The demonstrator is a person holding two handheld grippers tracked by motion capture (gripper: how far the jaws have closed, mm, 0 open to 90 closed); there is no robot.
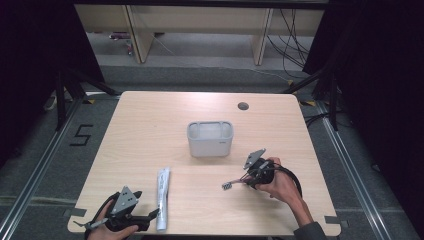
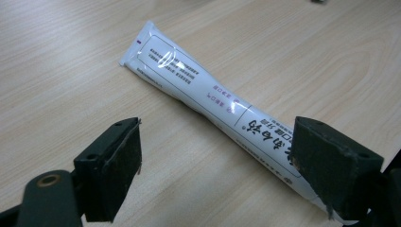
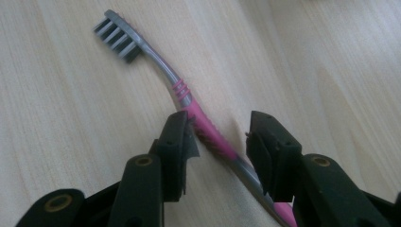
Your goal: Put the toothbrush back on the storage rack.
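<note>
Two grippers at a pale wooden worktop [image 1: 150, 125], each set over its own item.

A grey tub [image 1: 210, 139] stands mid-worktop. Near the front edge lies a white tube [image 2: 208, 97]; the left gripper [image 2: 215, 165] has its jaws spread wide astride the tube's near end, not pressing it. To the right, the right gripper [image 3: 220, 142] straddles the pink-and-grey toothbrush [image 3: 189, 101] lying flat, jaws part-spread, one pad at the handle, no pinch yet.

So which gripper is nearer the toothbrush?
Right. The right gripper straddles the toothbrush handle; the left gripper sits across the table by the toothpaste tube.
</note>
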